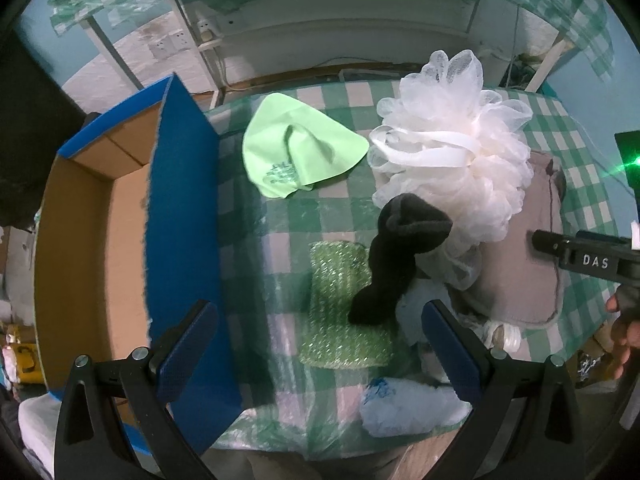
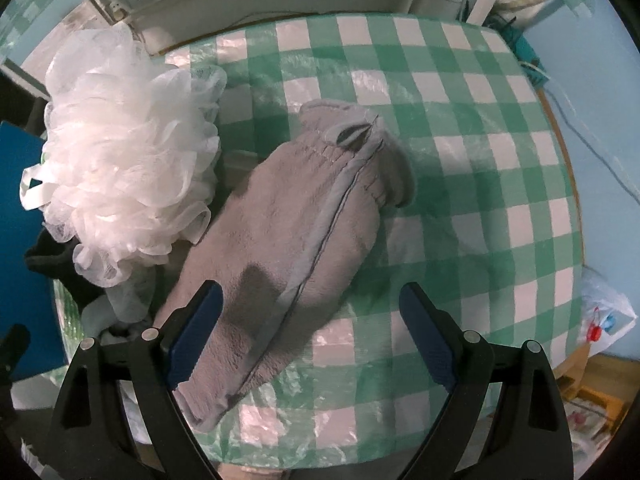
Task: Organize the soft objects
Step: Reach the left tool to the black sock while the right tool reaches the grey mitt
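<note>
Soft things lie on a green checked table (image 1: 340, 216). A black sock (image 1: 396, 260) lies across a glittery green scrub pad (image 1: 340, 312), next to a white mesh bath pouf (image 1: 452, 152) and a light green cloth (image 1: 296, 148). My left gripper (image 1: 320, 348) is open and empty above the scrub pad. A grey plush mitt (image 2: 288, 240) lies slantwise beside the pouf (image 2: 124, 152). My right gripper (image 2: 308, 332) is open and empty over the mitt's near end. Its side also shows in the left wrist view (image 1: 580, 256).
An open cardboard box with blue outer walls (image 1: 180, 240) stands left of the table. A crumpled white plastic bag (image 1: 408, 404) lies at the table's near edge. A wall with power sockets (image 1: 172, 42) is behind. Another plastic bag (image 2: 604, 312) hangs off the right edge.
</note>
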{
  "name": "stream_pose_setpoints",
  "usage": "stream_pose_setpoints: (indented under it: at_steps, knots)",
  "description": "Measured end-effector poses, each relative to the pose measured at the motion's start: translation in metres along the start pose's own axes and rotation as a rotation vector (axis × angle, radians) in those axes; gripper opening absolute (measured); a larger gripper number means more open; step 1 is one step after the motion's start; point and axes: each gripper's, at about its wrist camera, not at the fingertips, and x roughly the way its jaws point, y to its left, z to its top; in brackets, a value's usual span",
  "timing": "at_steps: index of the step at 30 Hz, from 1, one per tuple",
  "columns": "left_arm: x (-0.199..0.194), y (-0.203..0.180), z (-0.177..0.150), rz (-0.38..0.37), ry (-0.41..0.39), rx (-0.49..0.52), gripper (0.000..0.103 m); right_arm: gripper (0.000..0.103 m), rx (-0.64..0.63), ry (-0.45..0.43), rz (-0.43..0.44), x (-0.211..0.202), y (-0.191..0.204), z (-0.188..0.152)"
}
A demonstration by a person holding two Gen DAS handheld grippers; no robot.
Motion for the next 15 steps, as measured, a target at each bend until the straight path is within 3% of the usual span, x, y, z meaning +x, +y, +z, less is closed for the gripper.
stream_pose_setpoints:
  at_steps: [11, 15]
  knots:
    - [0.037, -0.021, 0.016, -0.054, 0.037, -0.004, 0.103, 0.09, 0.035, 0.037, 0.097, 0.027, -0.011, 0.018]
    - [0.047, -0.029, 0.022, -0.041, 0.036, 0.001, 0.102, 0.075, 0.01, 0.032, 0.116, 0.028, 0.003, 0.021]
